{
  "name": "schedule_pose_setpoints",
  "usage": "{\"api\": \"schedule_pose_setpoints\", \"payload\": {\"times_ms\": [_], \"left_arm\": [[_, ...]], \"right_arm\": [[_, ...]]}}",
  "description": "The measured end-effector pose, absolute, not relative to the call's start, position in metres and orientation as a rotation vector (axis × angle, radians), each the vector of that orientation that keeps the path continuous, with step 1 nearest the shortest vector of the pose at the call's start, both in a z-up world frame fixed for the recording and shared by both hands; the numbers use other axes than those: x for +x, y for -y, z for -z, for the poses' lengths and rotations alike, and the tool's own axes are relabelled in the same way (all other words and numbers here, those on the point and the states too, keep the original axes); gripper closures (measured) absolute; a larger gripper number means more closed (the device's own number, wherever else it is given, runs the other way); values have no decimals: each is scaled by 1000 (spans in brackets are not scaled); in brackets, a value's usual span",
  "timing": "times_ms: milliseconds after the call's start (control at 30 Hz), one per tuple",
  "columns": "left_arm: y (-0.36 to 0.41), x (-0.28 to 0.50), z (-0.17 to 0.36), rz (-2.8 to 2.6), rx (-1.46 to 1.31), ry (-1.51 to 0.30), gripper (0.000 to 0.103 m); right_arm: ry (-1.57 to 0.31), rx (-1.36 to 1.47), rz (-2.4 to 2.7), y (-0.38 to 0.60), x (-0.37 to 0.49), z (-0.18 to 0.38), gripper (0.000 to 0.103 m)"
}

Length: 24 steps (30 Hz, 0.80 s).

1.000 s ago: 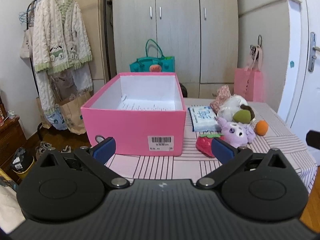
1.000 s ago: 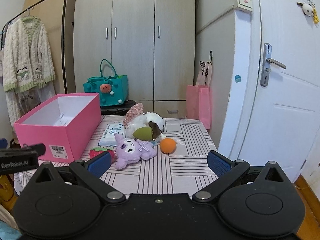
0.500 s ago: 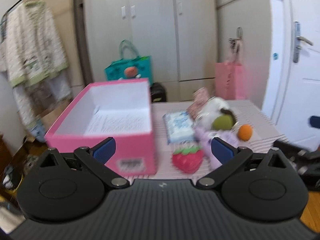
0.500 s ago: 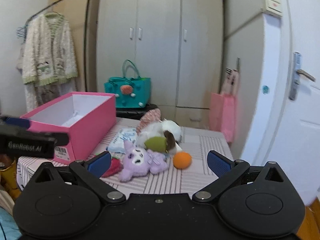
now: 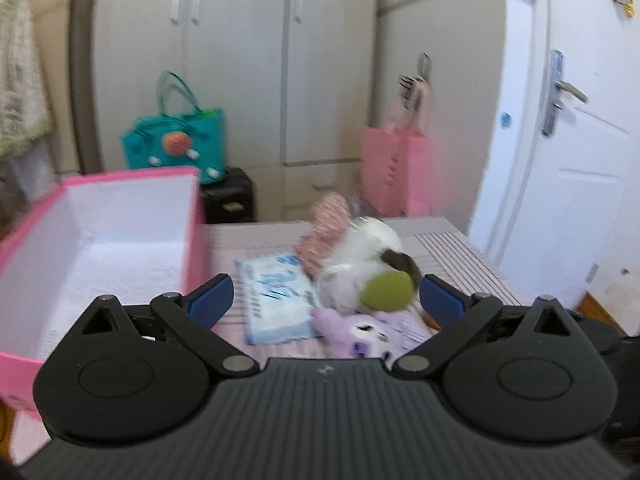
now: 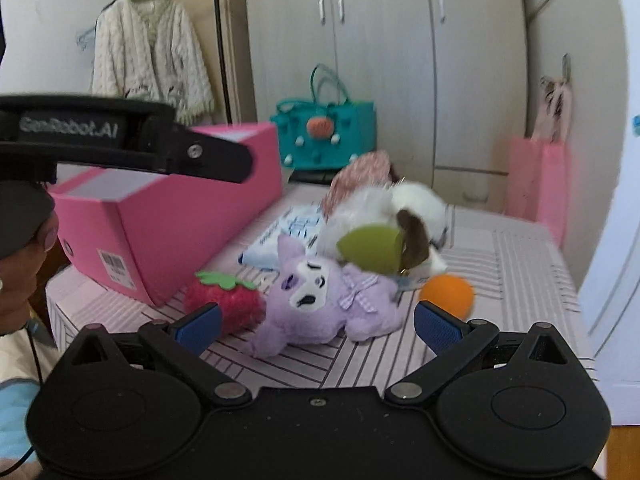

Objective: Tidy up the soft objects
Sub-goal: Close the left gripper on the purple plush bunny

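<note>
On my left sits the pink box (image 6: pixel 168 236), open-topped. My left gripper (image 5: pixel 324 300) hangs above the tissue pack (image 5: pixel 276 300), jaws apart. My right gripper (image 6: pixel 316 324), jaws apart too, faces the purple plush (image 6: pixel 324 300), strawberry (image 6: pixel 226 298) left, orange ball (image 6: pixel 448 294) right.

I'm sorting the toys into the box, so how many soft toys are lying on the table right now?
4, maybe more hidden: a strawberry beside the pink box, a purple plush in front, a white dog behind it, and an orange ball on the right.
</note>
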State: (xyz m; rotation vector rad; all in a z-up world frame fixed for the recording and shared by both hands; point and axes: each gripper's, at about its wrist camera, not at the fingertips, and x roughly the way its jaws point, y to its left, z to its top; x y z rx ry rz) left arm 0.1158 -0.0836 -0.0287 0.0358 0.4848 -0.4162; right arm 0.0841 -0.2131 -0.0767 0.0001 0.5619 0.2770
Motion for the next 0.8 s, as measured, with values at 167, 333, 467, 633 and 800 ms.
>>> {"api": "schedule_pose_setpoints", "payload": {"times_ms": [167, 333, 467, 633, 800], "left_arm": [[106, 134, 48, 462, 108, -556, 12], [112, 155, 65, 537, 123, -661, 45], [106, 169, 75, 580, 57, -761, 51], [104, 170, 84, 578, 43, -776, 61], [100, 171, 90, 573, -20, -791, 64]], "right_arm": [[-621, 3, -278, 212, 106, 94, 0], [-646, -35, -318, 210, 119, 99, 0], [-670, -71, -313, 207, 128, 103, 0], [-712, -37, -325, 212, 143, 109, 0], [-715, -49, -320, 209, 146, 111, 0]]}}
